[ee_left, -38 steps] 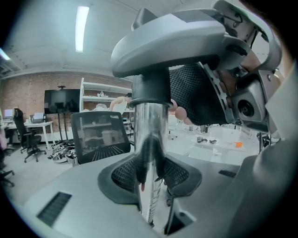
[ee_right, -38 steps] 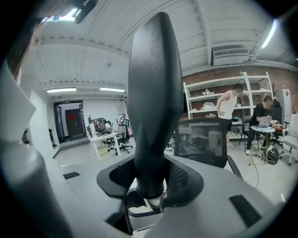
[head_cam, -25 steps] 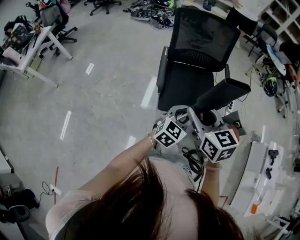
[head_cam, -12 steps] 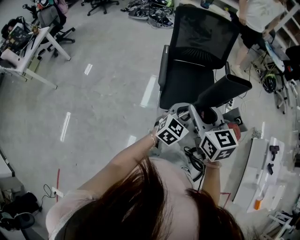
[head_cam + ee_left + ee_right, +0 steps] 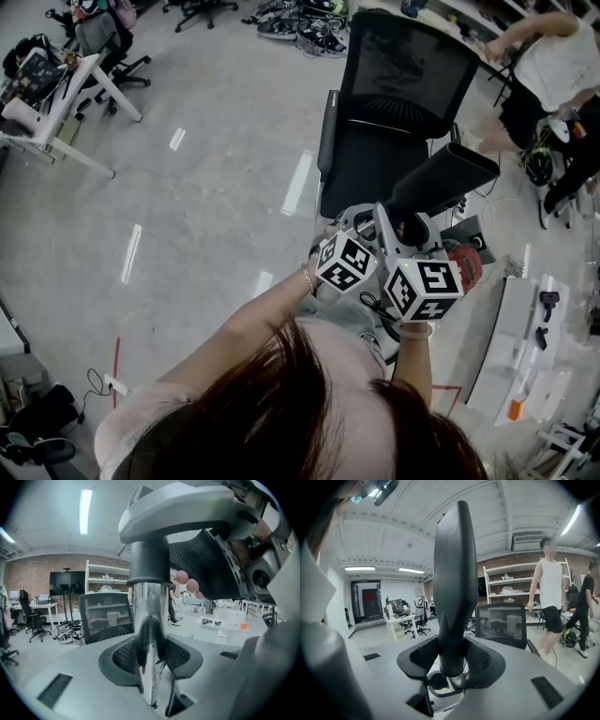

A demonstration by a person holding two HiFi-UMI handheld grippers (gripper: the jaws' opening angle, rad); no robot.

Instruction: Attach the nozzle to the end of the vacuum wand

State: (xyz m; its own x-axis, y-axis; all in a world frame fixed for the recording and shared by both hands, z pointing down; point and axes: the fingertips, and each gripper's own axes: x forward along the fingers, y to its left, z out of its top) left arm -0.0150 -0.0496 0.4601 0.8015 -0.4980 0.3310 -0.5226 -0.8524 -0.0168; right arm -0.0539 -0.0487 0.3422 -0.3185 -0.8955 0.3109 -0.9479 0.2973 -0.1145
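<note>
While the right claw (image 5: 451,660) pinches the dark nozzle (image 5: 452,573) by its round neck, the flat mouth rising toward twelve o'clock, the left claw (image 5: 151,658), just beside at nine o'clock, is clamped round the chrome wand (image 5: 149,606).

The person has long dark brown hair (image 5: 281,412) and wears a pale pink short sleeve (image 5: 131,427) and a thin bracelet (image 5: 305,277) on the left wrist. The left gripper (image 5: 152,656) and right gripper (image 5: 451,660) have smooth grey shells with dark slots and black mesh-textured pads (image 5: 123,657). Each carries 1 cube (image 5: 344,262) of black-and-white square markers. A black cable (image 5: 380,314) loops beneath.
</note>
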